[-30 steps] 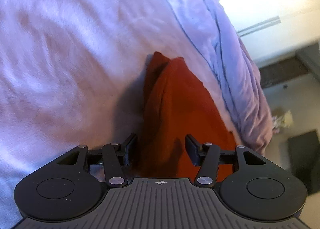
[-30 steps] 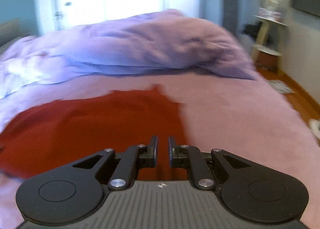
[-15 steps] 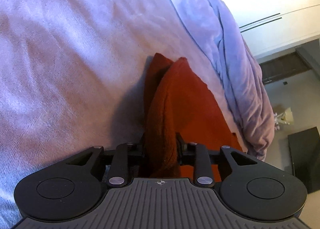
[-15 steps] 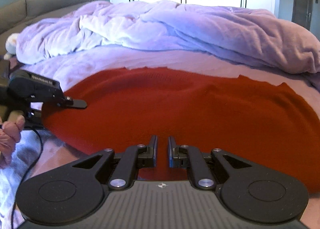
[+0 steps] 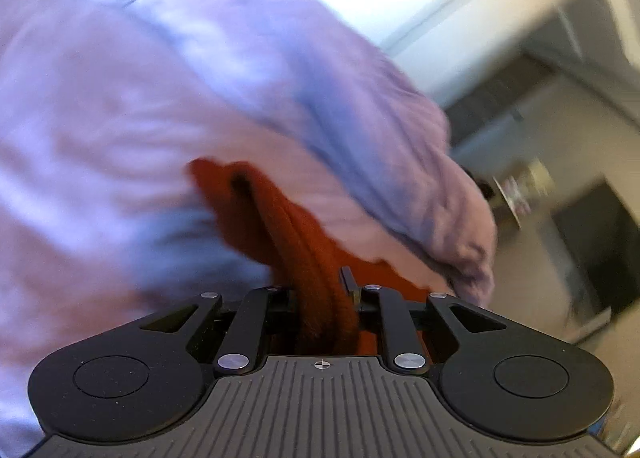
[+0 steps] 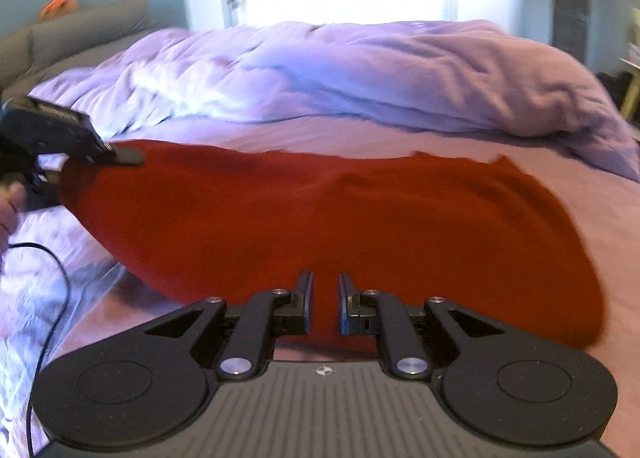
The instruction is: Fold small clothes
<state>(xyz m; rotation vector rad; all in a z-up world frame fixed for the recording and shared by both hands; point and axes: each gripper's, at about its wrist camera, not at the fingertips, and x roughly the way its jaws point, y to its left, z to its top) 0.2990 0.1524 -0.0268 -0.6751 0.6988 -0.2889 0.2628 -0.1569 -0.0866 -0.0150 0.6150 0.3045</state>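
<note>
A red cloth (image 6: 320, 209) is spread over the lilac bed sheet (image 6: 580, 209), its left end lifted off the bed. My left gripper (image 5: 318, 286) has a bunched edge of the red cloth (image 5: 280, 225) between its fingers; its jaws are closing and press on the fabric. The right wrist view shows that same left gripper (image 6: 128, 157) at the cloth's raised left corner. My right gripper (image 6: 323, 290) is at the cloth's near edge, its jaws almost together with red fabric in the narrow gap. The left wrist view is blurred.
A rumpled lilac duvet (image 6: 400, 69) lies heaped across the far side of the bed, also at the duvet (image 5: 360, 117). A person's hand (image 6: 8, 197) and a black cable (image 6: 60, 270) are at the left. Grey headboard (image 6: 80, 29) behind; floor and a dark object (image 5: 600, 250) beside the bed.
The left jaws closed on the cloth's edge, then the left gripper rose and rolled, lifting that end. The right gripper swung sideways along the near edge, still pinching the cloth.
</note>
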